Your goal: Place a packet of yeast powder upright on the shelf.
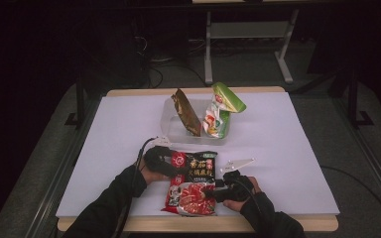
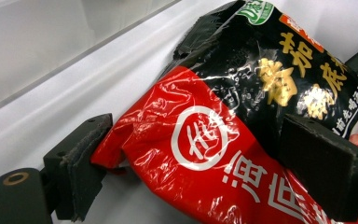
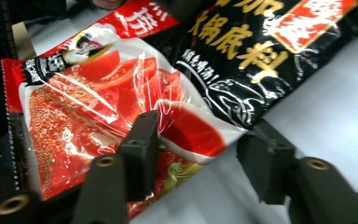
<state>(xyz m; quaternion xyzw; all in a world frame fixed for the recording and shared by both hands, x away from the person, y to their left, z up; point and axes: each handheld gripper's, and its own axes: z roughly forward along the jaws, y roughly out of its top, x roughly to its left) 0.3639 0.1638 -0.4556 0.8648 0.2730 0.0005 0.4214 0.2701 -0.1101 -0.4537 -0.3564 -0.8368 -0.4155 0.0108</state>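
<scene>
Nearest the high camera, the person's two dark-sleeved forearms come in over the front edge of the table [image 1: 287, 148], each hand holding a gripper against a soup-base packet [image 1: 192, 182] that lies near the front edge, between the hands.

That packet is a glossy plastic pouch, wrinkled and catching the light. Its far half is black and red, its near half red with a picture of red broth and sliced tomato. On it are large gold Chinese characters, a white circle logo on red, a small green badge at the top corner and a line of small white characters; I cannot make out any Latin lettering.

At the pouch's left end, the left gripper [image 2: 200, 163] has one black pad at the crumpled red corner and the other pressed on the black face, so it is clamped on the packet. At the right edge, the right gripper [image 3: 200, 154] has one jaw lying over the printed front and the other standing off beyond the edge on the bare table. No earlier picture is at hand; its pads do not pinch the pouch, so it is loose.

Farther back, near the table's middle, stands a clear plastic tub [image 1: 171, 116] with a brown packet [image 1: 186, 113] and a green-and-white packet [image 1: 219, 111] upright inside. Nothing lies between it and the pouch.
</scene>
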